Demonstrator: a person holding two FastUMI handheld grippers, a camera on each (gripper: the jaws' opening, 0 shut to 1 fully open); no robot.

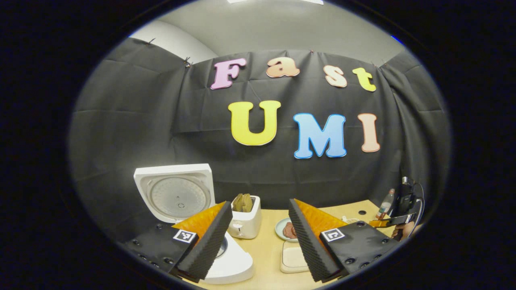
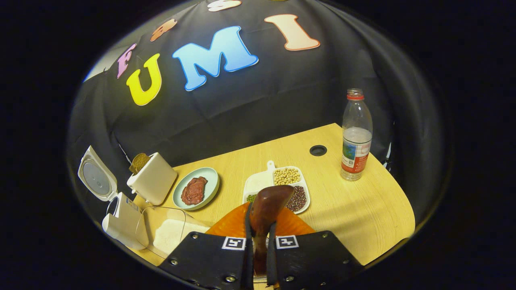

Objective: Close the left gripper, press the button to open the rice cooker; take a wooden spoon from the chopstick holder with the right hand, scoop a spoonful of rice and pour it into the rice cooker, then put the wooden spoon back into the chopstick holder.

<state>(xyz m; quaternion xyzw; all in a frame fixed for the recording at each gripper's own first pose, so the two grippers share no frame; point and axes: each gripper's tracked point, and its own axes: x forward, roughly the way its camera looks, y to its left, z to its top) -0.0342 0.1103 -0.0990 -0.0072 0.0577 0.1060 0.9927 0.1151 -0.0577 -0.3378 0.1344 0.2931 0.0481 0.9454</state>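
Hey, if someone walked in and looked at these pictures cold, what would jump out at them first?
Probably the wooden spoon, clamped between the right gripper's fingers with its bowl poking up over the divided tray of beans. Next, the rice cooker at the table's left end, its white lid standing wide open. The left gripper sits open in front of it.

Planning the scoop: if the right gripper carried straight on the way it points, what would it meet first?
Probably the divided tray of beans and grains, just past the wooden spoon that the right gripper clamps; depth is unclear.
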